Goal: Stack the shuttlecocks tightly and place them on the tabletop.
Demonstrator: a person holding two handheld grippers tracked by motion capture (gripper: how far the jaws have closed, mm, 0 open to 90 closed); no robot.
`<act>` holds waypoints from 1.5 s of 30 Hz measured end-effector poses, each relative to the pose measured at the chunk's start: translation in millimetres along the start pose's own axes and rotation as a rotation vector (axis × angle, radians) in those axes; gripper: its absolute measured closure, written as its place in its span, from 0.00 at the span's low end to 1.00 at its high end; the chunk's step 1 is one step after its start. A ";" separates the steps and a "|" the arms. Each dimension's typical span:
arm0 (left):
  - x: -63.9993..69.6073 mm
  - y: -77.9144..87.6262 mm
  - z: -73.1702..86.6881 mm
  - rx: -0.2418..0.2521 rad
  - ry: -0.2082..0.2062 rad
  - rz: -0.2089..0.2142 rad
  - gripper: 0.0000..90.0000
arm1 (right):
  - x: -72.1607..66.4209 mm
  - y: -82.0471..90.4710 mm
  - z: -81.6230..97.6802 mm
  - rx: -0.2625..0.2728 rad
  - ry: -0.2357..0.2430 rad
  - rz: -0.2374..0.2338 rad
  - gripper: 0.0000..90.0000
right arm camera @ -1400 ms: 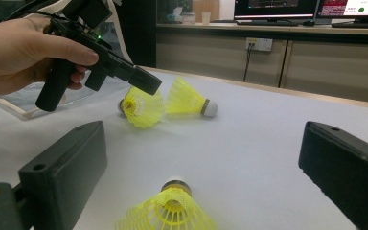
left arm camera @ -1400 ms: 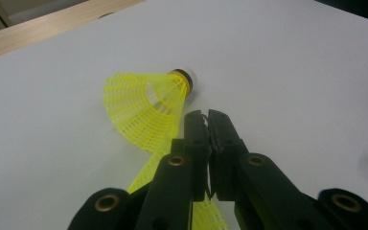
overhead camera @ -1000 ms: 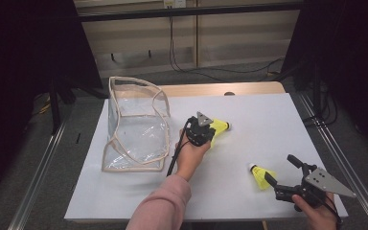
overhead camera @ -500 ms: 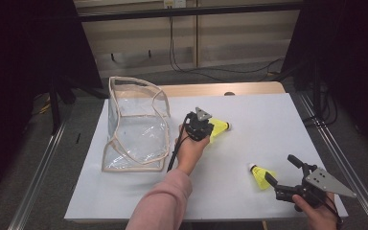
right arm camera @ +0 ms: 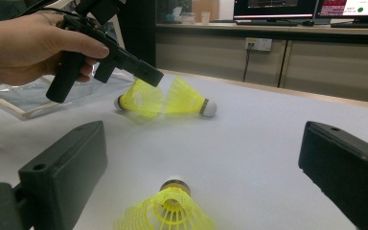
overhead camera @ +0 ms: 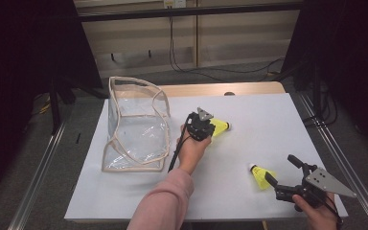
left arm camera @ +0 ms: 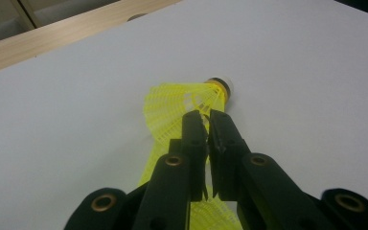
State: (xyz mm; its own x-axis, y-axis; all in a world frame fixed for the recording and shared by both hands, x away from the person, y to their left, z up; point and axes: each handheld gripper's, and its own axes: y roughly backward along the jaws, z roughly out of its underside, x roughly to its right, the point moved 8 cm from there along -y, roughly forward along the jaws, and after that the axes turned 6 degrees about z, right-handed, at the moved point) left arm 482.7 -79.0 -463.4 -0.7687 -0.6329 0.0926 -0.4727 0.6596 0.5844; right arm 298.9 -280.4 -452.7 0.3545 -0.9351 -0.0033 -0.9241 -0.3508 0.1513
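- Table (overhead camera: 268, 110): 1, white top.
- Clear bag (overhead camera: 136, 129): 1, soft, stood open at table's left side.
- Tongs: 2. L tongs (left arm camera: 206, 117) are almost fully closed, w/ a shuttlecock (left arm camera: 172, 105) pinched by its thin net skirt, mid table. R tongs (right arm camera: 206, 163) are spread wide, nothing held.
- Shuttlecocks: prob. 3. 2 are seen by L tongs, 1 (right arm camera: 172, 211) just before R tongs. V. light; skirt easily crushed, so best taken softly at skirt rim.

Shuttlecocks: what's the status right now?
Left tool shut on one shuttlecock's skirt. Right tool open, near shuttlecock lying between its jaws. Clear bag stands beside, nothing blocking.
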 end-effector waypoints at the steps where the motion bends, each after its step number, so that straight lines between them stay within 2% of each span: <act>1: 0.0 -0.6 -0.3 0.002 0.000 -0.003 0.95 | -0.4 0.0 -0.3 0.002 -0.005 -0.001 0.03; 12: 3.1 0.8 -2.6 0.009 -0.005 0.016 0.94 | 0.1 0.0 0.0 0.000 -0.003 0.001 0.03; 24: 3.2 5.0 -4.7 0.025 0.003 0.017 0.94 | 0.3 0.0 0.1 -0.001 0.002 0.002 0.03; 32: 9.4 13.0 -4.7 0.032 0.000 0.042 0.94 | 0.1 0.2 0.2 -0.001 0.003 0.001 0.03; 33: 9.5 14.5 -3.6 0.026 -0.008 0.044 0.94 | 0.1 0.3 0.2 -0.001 0.003 0.000 0.03; 35: 12.2 16.2 -1.1 0.034 0.007 0.057 0.94 | -0.3 0.3 0.0 -0.001 -0.001 0.001 0.03; 36: 12.5 17.8 1.4 0.020 0.006 0.056 0.94 | -0.3 0.3 0.2 -0.001 0.001 0.001 0.03; 38: 15.2 19.2 3.9 0.032 0.008 0.071 0.94 | -0.5 0.3 0.1 -0.001 0.002 0.000 0.03; 40: 17.2 21.2 7.5 0.027 0.007 0.078 0.93 | -0.3 0.3 0.3 -0.003 0.007 0.000 0.03; 41: 17.4 22.8 9.6 0.015 -0.008 0.082 0.93 | -0.7 0.1 0.1 -0.002 0.003 0.001 0.03; 44: 21.7 24.1 12.6 0.019 0.007 0.090 0.91 | -1.0 -0.3 0.2 -0.001 0.003 -0.002 0.03; 45: 22.7 24.6 13.3 0.021 -0.002 0.098 0.90 | -0.8 -0.3 0.6 -0.005 0.008 -0.002 0.03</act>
State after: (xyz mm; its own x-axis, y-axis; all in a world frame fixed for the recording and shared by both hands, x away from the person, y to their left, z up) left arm 447.9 -71.7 -457.6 -0.8126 -0.5639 0.1474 -0.4037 0.7269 0.5556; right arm 298.8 -279.6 -453.4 0.3575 -0.9339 0.0048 -0.9227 -0.3524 0.1566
